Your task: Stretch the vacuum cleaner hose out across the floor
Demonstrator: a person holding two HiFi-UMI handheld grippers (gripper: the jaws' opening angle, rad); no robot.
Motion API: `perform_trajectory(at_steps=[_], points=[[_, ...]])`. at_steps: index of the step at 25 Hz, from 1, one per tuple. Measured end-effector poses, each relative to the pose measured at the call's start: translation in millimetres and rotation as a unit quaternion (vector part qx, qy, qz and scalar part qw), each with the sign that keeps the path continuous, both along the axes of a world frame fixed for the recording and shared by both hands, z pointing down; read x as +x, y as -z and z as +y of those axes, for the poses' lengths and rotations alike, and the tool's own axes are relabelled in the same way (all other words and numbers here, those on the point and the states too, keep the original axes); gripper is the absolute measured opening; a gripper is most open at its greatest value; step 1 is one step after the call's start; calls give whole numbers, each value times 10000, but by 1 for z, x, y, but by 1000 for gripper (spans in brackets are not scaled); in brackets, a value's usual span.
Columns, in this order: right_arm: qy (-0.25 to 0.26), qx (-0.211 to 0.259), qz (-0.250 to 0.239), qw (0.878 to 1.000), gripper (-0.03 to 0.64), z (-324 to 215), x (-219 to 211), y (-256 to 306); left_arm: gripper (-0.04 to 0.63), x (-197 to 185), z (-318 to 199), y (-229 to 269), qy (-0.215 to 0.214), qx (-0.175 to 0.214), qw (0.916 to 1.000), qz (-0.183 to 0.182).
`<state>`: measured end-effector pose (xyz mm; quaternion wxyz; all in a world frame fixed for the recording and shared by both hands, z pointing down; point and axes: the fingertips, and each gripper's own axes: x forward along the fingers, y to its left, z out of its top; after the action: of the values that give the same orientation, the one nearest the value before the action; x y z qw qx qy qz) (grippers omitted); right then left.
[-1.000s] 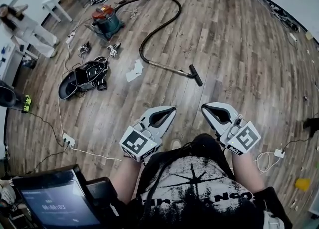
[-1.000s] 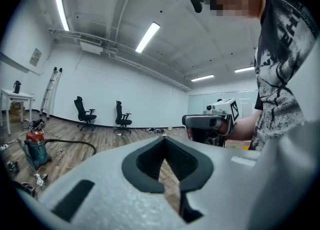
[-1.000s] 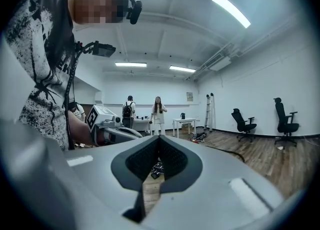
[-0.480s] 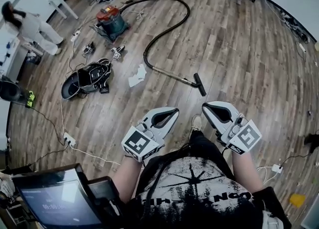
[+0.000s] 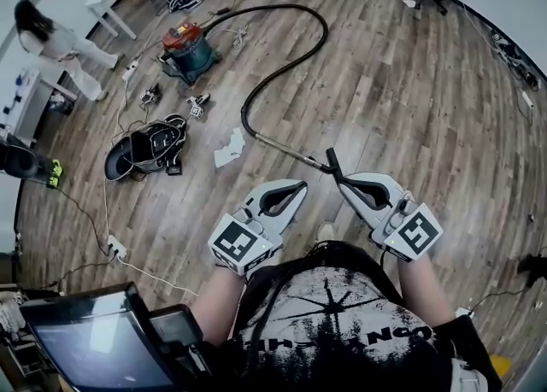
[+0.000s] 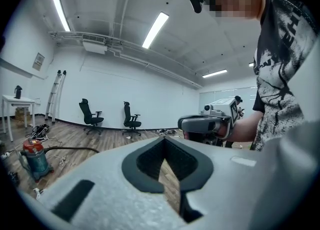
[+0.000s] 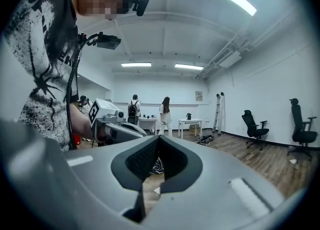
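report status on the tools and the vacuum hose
Both shut, empty: left tool, right tool. On the floor the hose lies curved, unstretched; nozzle just ahead of right tool. Beside the hose, a paper scrap.

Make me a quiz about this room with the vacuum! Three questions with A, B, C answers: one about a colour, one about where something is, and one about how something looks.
1. What colour is the lid of the vacuum?
A) red
B) yellow
C) white

2. Where is the nozzle?
A) on top of the vacuum
B) right by the tip of the right claw
C) behind the vacuum

3. How does the hose lie?
A) in one straight line
B) in a big curve
C) wound round the vacuum

Answers:
1. A, the lid shows red in the head view.
2. B, the nozzle sits at that claw's tip in the head view.
3. B, the hose sweeps out from the vacuum and bends back toward the nozzle.
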<state>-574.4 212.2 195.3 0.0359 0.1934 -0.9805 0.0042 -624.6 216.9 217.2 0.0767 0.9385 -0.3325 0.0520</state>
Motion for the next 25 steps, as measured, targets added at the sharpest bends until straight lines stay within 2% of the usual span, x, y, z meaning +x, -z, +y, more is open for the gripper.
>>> perform_trajectory(at_steps=[6, 11, 15, 17, 21, 25], points=[[120, -3, 73, 9999, 6, -60, 30, -3, 0, 25, -61, 6, 152, 67, 9999, -23], [211, 310, -150, 9992, 6, -100, 33, 7, 0, 23, -93, 2, 399, 35, 9992, -96], [72, 39, 4, 10000, 6, -123, 33, -10, 2, 7, -106, -6, 634, -54, 9979, -79], [104, 44, -23, 9999, 6, -137, 25, -11, 1, -4, -115, -10, 718, -101, 9973, -66], [189, -69, 1, 9998, 6, -163, 1, -18, 0, -29, -140, -22, 800, -228, 9965, 10], [86, -193, 127, 9997, 6, -200, -34, -24, 1, -63, -176, -27, 694, -238, 9973, 34]])
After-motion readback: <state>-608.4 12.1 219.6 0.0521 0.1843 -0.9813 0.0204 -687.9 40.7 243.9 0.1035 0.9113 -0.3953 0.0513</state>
